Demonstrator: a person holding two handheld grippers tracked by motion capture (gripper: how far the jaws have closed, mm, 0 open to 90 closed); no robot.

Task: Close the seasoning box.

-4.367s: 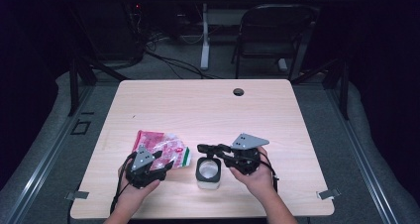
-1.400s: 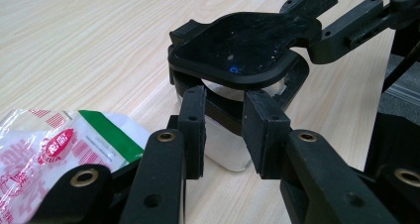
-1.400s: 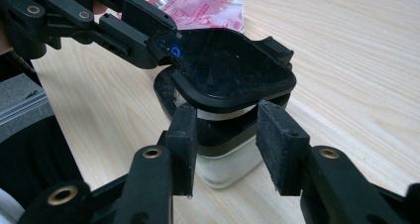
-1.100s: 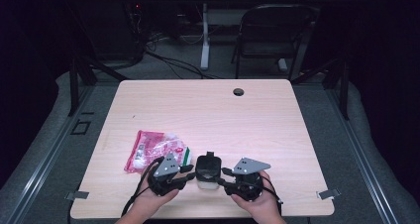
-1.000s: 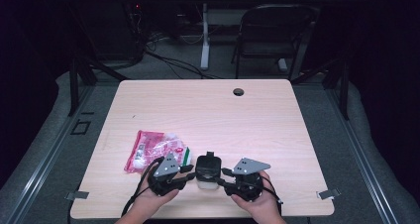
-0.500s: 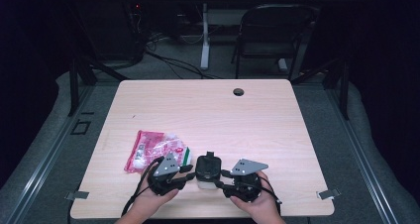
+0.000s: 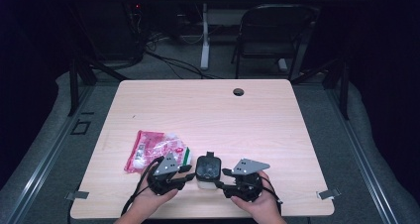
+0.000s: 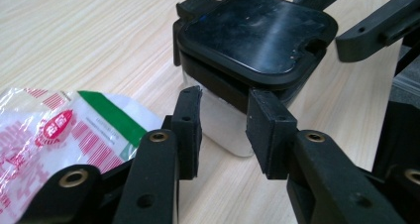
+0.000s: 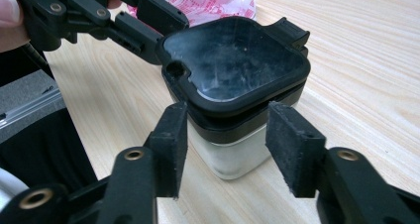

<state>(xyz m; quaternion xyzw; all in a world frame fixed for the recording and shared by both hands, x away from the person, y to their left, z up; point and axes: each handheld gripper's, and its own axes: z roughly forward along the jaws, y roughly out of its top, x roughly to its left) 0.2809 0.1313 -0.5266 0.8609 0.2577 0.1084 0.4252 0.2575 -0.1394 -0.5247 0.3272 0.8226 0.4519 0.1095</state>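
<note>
A small clear jar (image 7: 207, 170) with a black lid stands near the table's front edge, between both grippers. My left gripper (image 7: 186, 174) is open at its left side. In the left gripper view the jaws of the left gripper (image 8: 225, 102) stand apart just before a corner of the jar (image 8: 250, 40). My right gripper (image 7: 224, 181) is open at the jar's right. In the right gripper view the jaws of the right gripper (image 9: 223, 122) flank the near corner of the jar (image 9: 233, 65) under the lid. A pink and white packet (image 7: 155, 150) lies flat to the left.
The wooden table (image 7: 208, 115) has a round cable hole (image 7: 238, 91) at its far edge. A folding chair (image 7: 270, 30) and cables stand on the floor beyond. The packet (image 8: 59, 130) lies close beside the left jaw.
Since 4.4 s ago my left gripper moved from the packet to the jar's left, and my right gripper drew back toward the front edge. The jar's top now shows black. The last second shows almost no motion.
</note>
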